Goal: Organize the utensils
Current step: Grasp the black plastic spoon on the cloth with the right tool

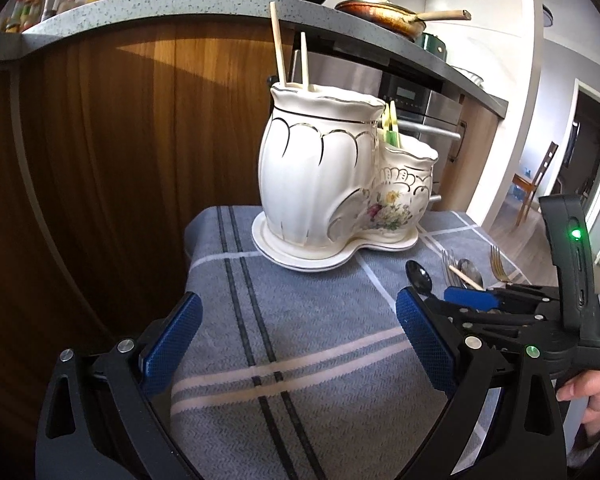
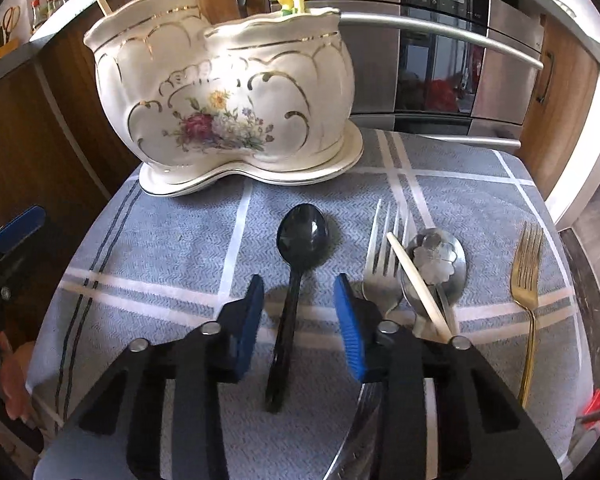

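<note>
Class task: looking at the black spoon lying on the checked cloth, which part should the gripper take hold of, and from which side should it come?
Grip the black spoon on its narrow handle, just behind the bowl, coming from above with one finger on each side. It lies flat, clear of the silver fork, and the right gripper already straddles the handle, pads not yet touching.

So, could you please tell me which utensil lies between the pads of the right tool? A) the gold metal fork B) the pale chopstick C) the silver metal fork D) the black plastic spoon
D: in the right wrist view the black plastic spoon lies on the grey checked cloth with its handle between the blue pads of the right tool, which do not touch it.
</note>
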### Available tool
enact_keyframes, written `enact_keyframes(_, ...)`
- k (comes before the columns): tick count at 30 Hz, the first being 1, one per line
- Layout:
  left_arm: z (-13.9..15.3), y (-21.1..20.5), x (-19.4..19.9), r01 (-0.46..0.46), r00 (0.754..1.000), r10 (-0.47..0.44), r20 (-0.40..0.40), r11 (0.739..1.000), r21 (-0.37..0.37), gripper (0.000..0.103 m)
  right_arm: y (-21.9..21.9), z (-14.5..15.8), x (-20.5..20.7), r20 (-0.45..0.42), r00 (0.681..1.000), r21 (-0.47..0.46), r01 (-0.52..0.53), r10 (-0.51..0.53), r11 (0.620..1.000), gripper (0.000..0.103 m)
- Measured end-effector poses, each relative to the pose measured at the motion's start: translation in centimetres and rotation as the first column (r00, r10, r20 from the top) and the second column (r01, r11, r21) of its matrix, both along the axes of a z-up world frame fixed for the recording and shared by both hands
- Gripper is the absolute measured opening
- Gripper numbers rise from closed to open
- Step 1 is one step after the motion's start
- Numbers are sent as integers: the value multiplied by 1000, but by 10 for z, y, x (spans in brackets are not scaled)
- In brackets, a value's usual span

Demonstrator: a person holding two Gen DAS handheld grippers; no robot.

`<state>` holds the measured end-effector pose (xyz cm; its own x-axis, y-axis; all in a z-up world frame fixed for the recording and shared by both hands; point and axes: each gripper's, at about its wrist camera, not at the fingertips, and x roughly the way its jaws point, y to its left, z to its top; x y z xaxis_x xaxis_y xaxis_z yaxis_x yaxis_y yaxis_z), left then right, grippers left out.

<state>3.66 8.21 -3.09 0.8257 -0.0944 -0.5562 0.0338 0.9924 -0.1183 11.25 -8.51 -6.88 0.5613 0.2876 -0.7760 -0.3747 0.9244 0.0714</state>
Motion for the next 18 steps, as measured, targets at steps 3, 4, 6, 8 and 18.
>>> enact_keyframes(3, 1, 1, 1, 1, 1000, -1, 0, 1000, -1, 97, 8, 0, -5, 13, 1000, -41, -8, 9, 999, 26)
enact_keyframes(4, 1, 0, 0, 2, 1000, -2, 2, 1000, -2, 97, 10, -1, -6, 14, 1000, -44, -15, 15, 999, 24)
enact_keyframes(6, 1, 0, 0, 2, 1000, -2, 2, 1000, 1, 97, 12, -1, -8, 15, 999, -46, -32, 33, 998, 11)
enact_keyframes(8, 1, -2, 0, 4, 1000, -4, -3, 1000, 4, 97, 12, -1, -9, 13, 999, -40, -40, 40, 998, 6)
enact_keyframes(18, 3, -22, 3, 47, 999, -47, -19, 999, 16, 97, -55, 36, -19, 70, 996, 116, 43, -51, 992, 6)
